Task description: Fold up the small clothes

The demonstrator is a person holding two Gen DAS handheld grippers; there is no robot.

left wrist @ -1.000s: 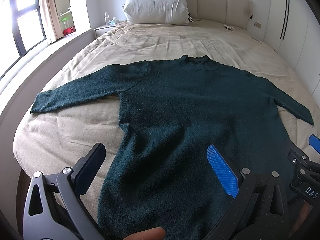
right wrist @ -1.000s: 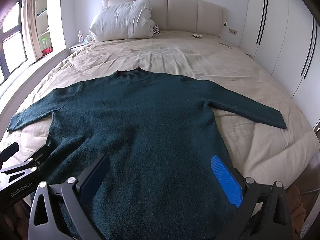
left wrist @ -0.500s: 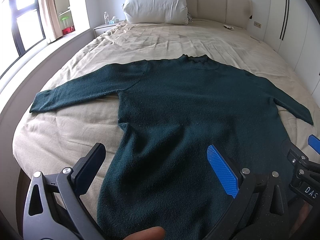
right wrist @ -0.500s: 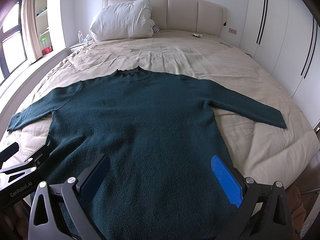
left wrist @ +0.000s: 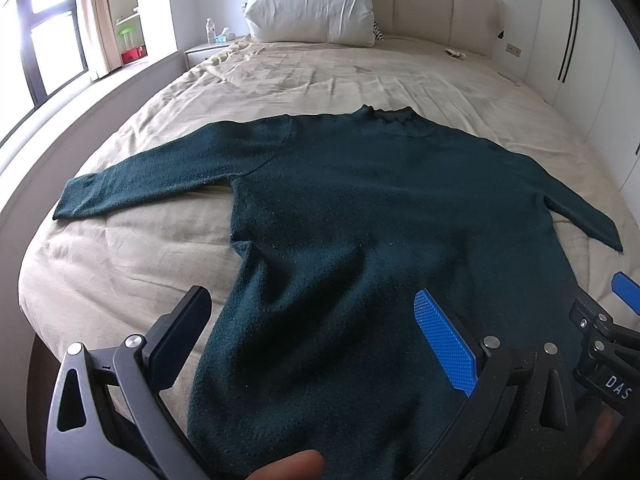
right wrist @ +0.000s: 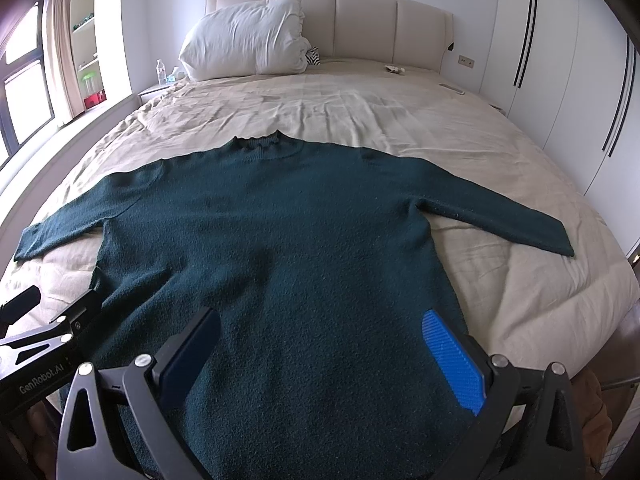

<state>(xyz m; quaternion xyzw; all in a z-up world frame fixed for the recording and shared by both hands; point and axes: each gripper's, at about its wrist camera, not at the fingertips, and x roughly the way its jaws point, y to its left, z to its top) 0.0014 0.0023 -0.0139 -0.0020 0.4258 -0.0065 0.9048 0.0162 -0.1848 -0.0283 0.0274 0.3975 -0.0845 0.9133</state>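
Observation:
A dark green long-sleeved sweater lies flat on the beige bed, collar toward the headboard and both sleeves spread out; it also shows in the right wrist view. My left gripper is open and empty, hovering over the sweater's lower left part. My right gripper is open and empty over the lower right part near the hem. Each gripper shows at the edge of the other's view, the right one in the left wrist view and the left one in the right wrist view.
The beige bed fills the view, with a white pillow at the headboard. A nightstand with a water bottle stands at the far left. A window ledge runs along the left, white wardrobe doors along the right.

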